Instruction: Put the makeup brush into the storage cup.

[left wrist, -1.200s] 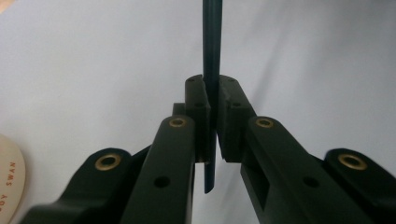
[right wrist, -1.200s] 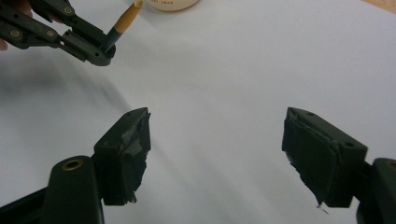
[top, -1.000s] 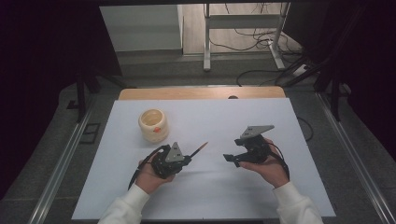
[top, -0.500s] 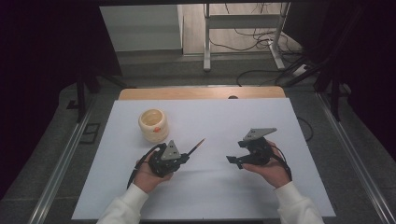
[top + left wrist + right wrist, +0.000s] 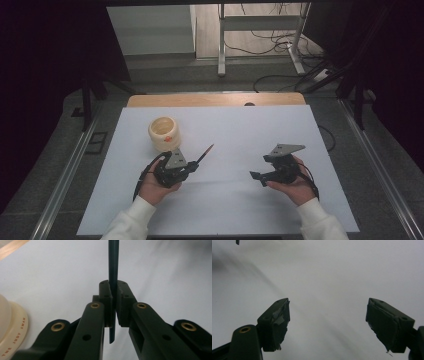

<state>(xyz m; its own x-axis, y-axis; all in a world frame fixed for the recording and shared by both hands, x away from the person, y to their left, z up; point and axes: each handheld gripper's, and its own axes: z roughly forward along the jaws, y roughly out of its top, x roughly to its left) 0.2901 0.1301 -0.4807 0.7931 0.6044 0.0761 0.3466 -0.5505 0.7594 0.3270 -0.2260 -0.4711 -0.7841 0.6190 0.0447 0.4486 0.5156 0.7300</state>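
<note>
Left gripper (image 5: 192,166): mine, matte black with brass rivets, clenched on a pencil (image 5: 205,152). The pencil is thin, straight and dark-shafted; in the high view its reddish tip points to the far right, just above the counter. In the left gripper view the shaft (image 5: 113,270) runs upright between the two flat pads, its cut end showing below them.

Right gripper (image 5: 256,176): mine, the same black build with a grey three-cornered plate on top, released, jaws spread wide and holding nothing. In the right gripper view the pads (image 5: 277,322) are blocky, their facing rough and torn at the edges.

Counter (image 5: 240,130): smooth white sheet, matte, with a strip of pale wood along the far edge.

Jar (image 5: 164,133): round, cream-coloured, glossy, open at the top with a small orange mark on its side. It stands on the counter just beyond my left gripper. Its curved rim (image 5: 12,332) carries small printed lettering in the left gripper view.
</note>
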